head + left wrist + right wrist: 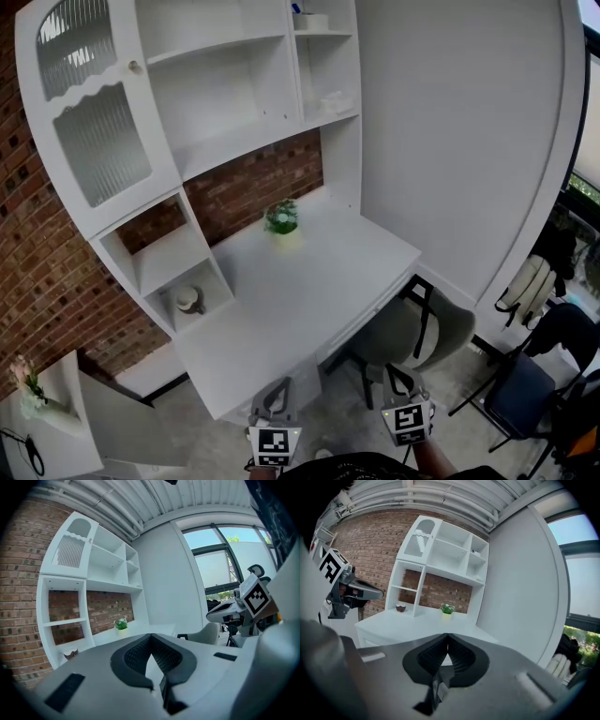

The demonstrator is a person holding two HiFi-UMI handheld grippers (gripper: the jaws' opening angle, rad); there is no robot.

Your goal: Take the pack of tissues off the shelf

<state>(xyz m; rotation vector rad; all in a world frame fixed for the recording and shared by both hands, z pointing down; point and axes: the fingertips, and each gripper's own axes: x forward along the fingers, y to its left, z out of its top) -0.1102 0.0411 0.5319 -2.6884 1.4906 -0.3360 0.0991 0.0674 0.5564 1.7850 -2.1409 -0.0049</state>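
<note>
A white desk (309,281) carries a white hutch of open shelves (234,84). A soft white pack, seemingly the tissues (335,101), lies on the narrow right shelf; it shows as a tiny speck (474,553) in the right gripper view. Both grippers hang low in front of the desk, far below that shelf. My left gripper (274,398) (150,635) is shut with nothing between its pads. My right gripper (394,380) (448,634) is likewise shut and empty. Each gripper shows in the other's view.
A small potted plant (281,218) stands at the back of the desk. A small pot (188,300) sits in the lower left cubby. A ribbed-glass cabinet door (94,122) is at upper left. A grey chair (403,333) is tucked at the desk's right front; another box (309,19) is on the top shelf.
</note>
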